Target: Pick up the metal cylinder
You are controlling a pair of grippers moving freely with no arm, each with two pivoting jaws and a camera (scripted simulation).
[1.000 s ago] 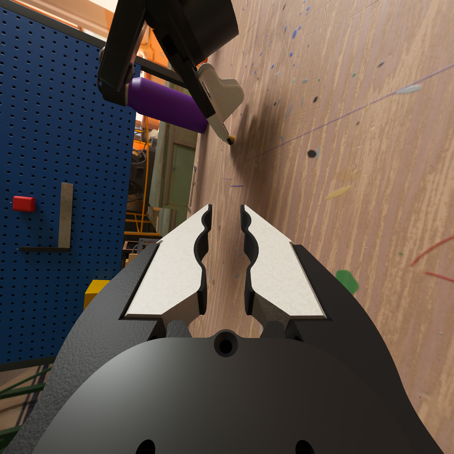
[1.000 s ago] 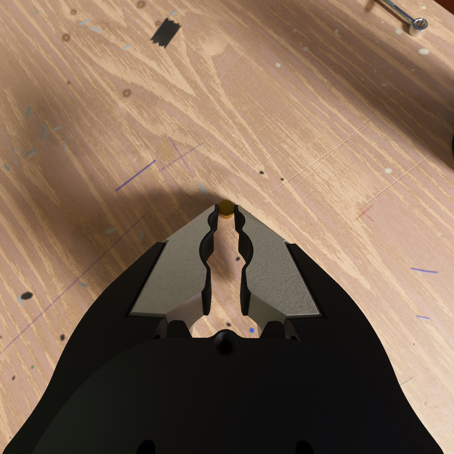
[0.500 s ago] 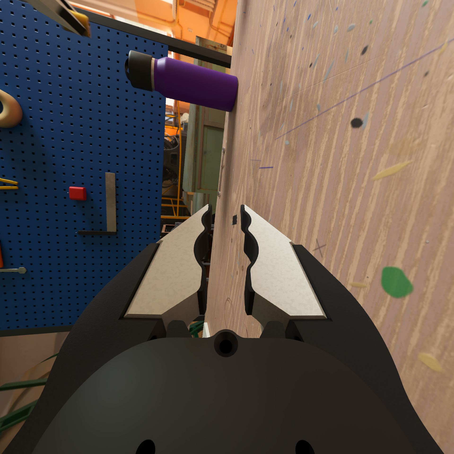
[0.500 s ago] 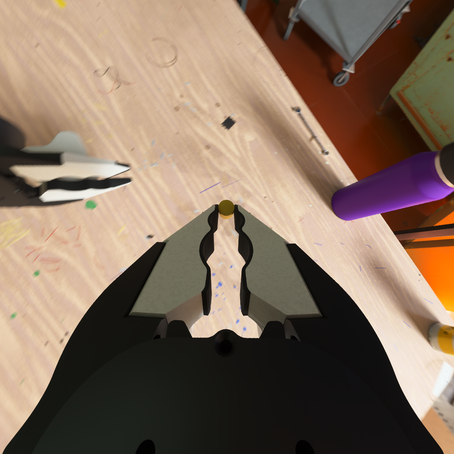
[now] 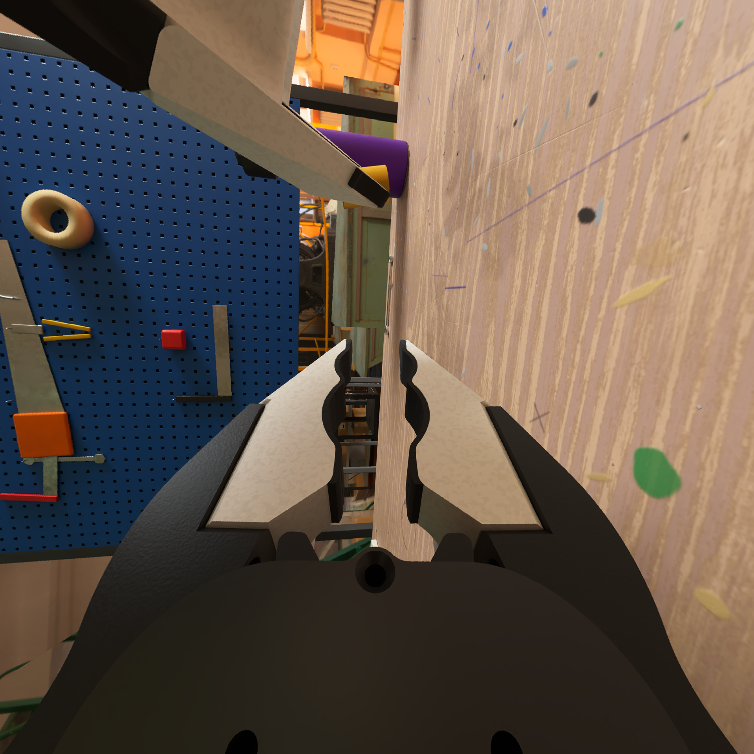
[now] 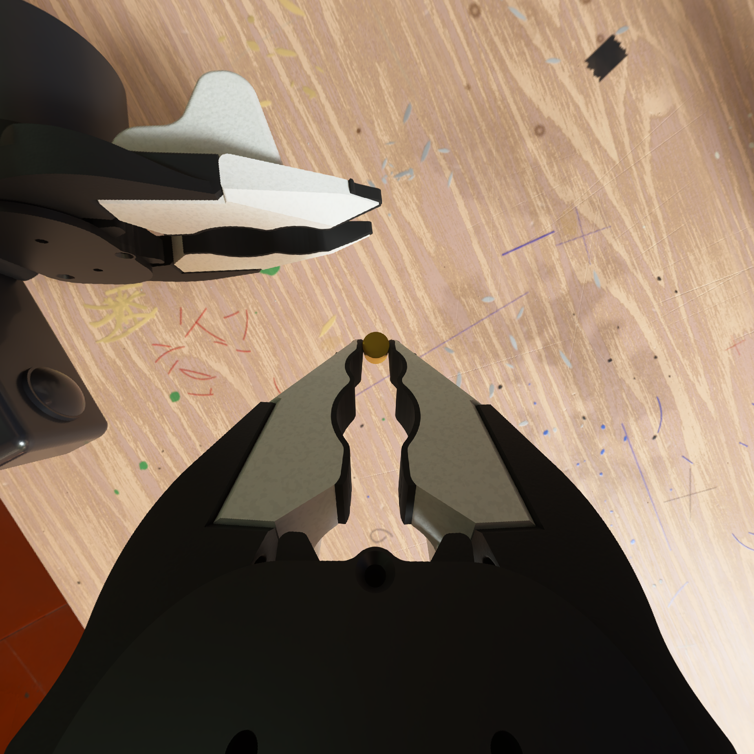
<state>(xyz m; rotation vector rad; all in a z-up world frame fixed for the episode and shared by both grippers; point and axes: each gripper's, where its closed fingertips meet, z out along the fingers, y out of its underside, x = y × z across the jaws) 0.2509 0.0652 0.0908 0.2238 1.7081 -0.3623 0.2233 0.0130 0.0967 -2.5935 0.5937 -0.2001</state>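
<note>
The metal cylinder (image 6: 375, 346) is a small brass-coloured stub pinched between the tips of my right gripper (image 6: 375, 351), which is shut on it and holds it well above the wooden table (image 6: 530, 163). In the left wrist view the right gripper (image 5: 369, 187) reaches in from the upper left with the cylinder (image 5: 377, 173) at its tip. My left gripper (image 5: 375, 347) is empty, its jaws a narrow gap apart, and hangs over the table's edge. It also shows in the right wrist view (image 6: 373, 214), to the upper left of the cylinder, close by.
A purple bottle (image 5: 367, 155) stands on the table (image 5: 571, 367) near its edge, behind the right gripper. A blue pegboard (image 5: 143, 245) with hung tools is beyond the table. A black tape scrap (image 6: 606, 61) lies on the wood. Red floor (image 6: 24, 612) shows past the edge.
My right gripper lifted the cylinder off the table, rose high, then swung closer to the left gripper. The left gripper drifted towards the table's edge, with its jaws unchanged.
</note>
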